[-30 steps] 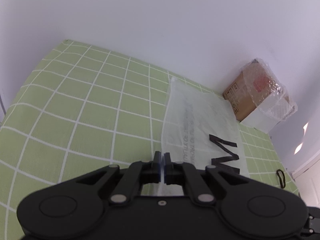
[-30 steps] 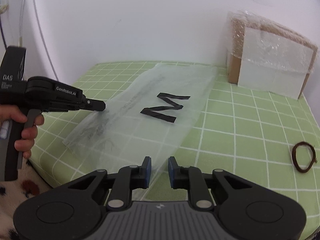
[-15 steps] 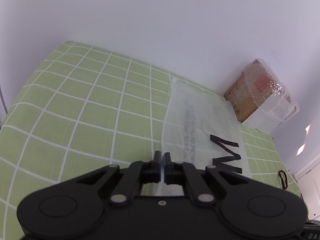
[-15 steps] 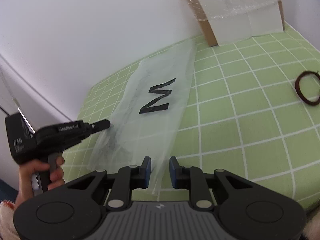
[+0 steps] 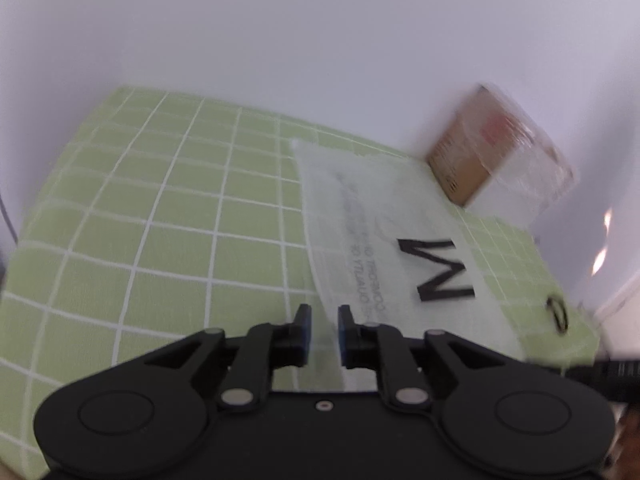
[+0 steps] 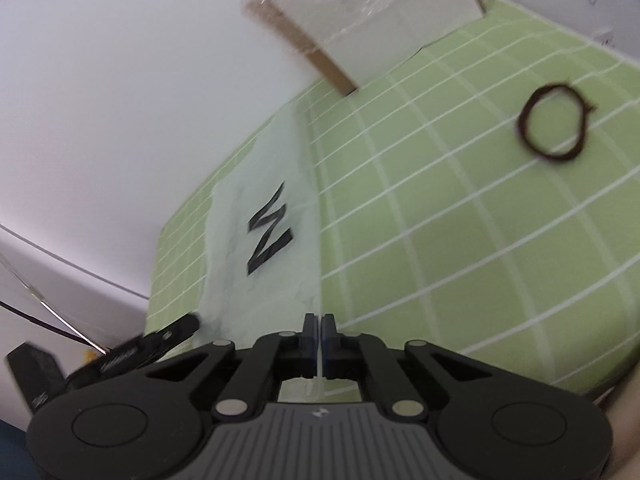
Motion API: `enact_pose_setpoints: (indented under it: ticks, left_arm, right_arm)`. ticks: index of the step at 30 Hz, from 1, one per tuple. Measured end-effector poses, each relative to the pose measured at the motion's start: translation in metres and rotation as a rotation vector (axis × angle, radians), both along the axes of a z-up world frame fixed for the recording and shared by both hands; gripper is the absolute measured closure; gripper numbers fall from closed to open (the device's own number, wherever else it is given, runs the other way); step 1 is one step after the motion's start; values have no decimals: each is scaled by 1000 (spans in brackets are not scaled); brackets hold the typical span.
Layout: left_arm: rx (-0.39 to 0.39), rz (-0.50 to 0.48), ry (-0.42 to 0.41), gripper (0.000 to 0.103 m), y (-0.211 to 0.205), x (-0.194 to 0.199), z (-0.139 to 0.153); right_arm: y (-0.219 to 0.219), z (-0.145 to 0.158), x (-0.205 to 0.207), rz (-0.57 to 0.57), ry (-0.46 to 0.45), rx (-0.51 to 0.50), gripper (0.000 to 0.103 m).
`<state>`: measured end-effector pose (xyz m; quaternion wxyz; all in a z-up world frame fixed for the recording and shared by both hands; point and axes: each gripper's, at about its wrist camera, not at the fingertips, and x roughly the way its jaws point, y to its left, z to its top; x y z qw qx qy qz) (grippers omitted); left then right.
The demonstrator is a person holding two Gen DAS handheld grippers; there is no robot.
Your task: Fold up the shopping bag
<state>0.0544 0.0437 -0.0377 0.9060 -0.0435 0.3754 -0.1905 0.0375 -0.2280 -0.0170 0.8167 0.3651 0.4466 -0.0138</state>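
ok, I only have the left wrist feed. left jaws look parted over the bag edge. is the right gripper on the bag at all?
Observer: Yes. The right gripper is shut on the near edge of the shopping bag.
Operator: And what's that dark loop at my far right? It's edge-on and blurred for me.
Observer: From the right wrist view it is a closed dark ring, the hair tie, lying flat on the green checked cloth, apart from the bag.
Operator: The box at the back, plain cardboard?
Observer: Not all of it. The side of the cardboard box that the right wrist view faces is a white panel under clear wrap.
Operator: Left gripper visible from there?
Observer: Yes, the left gripper shows at the bag's left corner; its jaws are opening.
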Motion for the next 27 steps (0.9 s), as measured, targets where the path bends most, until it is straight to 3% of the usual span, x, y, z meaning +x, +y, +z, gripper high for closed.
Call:
enact_pose_setpoints:
  ticks: [4, 8, 12, 17, 21, 23, 27]
  left_arm:
    - [124, -208, -81, 88, -33, -27, 10]
    - [94, -326, -60, 88, -51, -31, -1]
    - [69, -313, -27, 89, -51, -21, -11]
    - [-34, -272, 43, 90, -37, -4, -12]
    - [-47, -251, 63, 92, -35, -2, -11]
    - [-47, -244, 69, 92, -35, -1, -11]
    - [-59, -243, 90, 92, -32, 3, -11]
  right_arm:
    - [-12, 2, -2, -15, 7, -12, 101]
    - [-19, -3, -5, -37, 13, 18, 101]
    - [-17, -2, -7, -30, 9, 7, 101]
    - [-16, 1, -7, 26, -6, -10, 97]
    - [-19, 1, -11, 40, 7, 21, 94]
    - [-20, 1, -15, 49, 11, 40, 80]
    - [-16, 2, -25, 124, -14, 32, 74]
